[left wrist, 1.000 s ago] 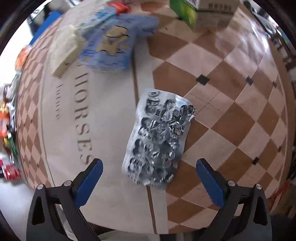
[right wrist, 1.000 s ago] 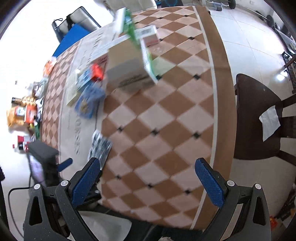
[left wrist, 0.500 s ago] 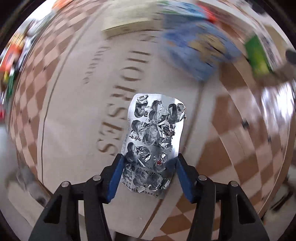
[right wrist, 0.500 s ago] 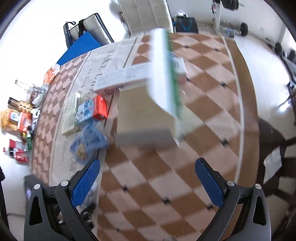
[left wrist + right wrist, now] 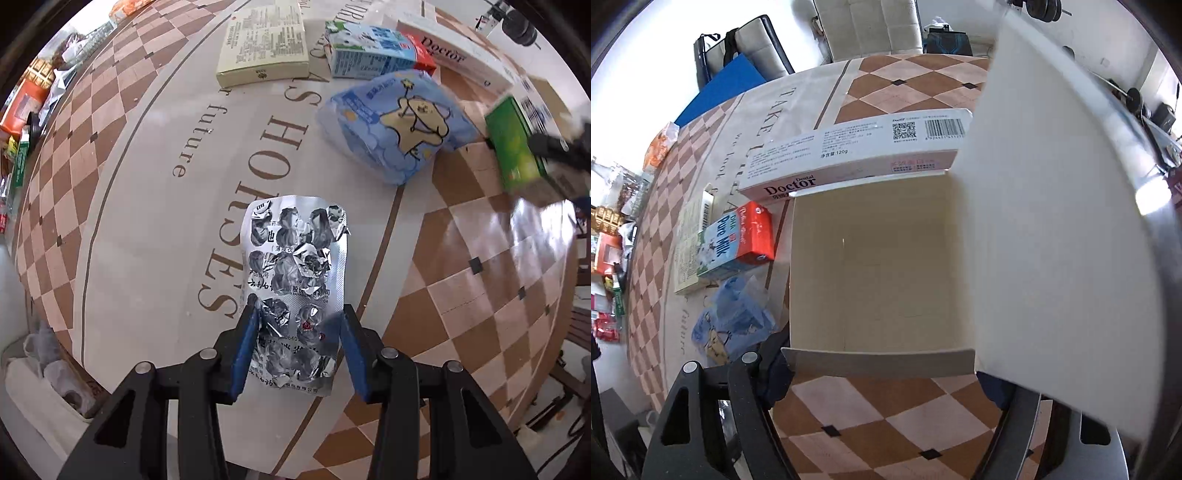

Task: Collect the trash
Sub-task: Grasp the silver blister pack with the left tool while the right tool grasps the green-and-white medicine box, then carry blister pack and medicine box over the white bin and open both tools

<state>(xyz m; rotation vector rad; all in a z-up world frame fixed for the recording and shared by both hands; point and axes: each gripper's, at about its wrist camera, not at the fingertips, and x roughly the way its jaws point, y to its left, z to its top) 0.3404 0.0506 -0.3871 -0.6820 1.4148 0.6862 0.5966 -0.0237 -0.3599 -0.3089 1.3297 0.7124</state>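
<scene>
Left wrist view: the left gripper (image 5: 299,349) points down at the table (image 5: 140,229), jaws closing on a crumpled foil blister pack (image 5: 295,291); both blue pads touch its side edges near the close end, the rest lying flat ahead

Right wrist view: the right gripper (image 5: 882,373) straddles an open box (image 5: 871,273), jaws closing about its near wall; the pads are mostly hidden, so contact is unclear. The box's white flap (image 5: 1060,236) stands up on the right

A home living room: a checkered tablecloth (image 5: 110,155), cream sofa (image 5: 871,26) and barbell weights (image 5: 1134,99) nearby.
</scene>
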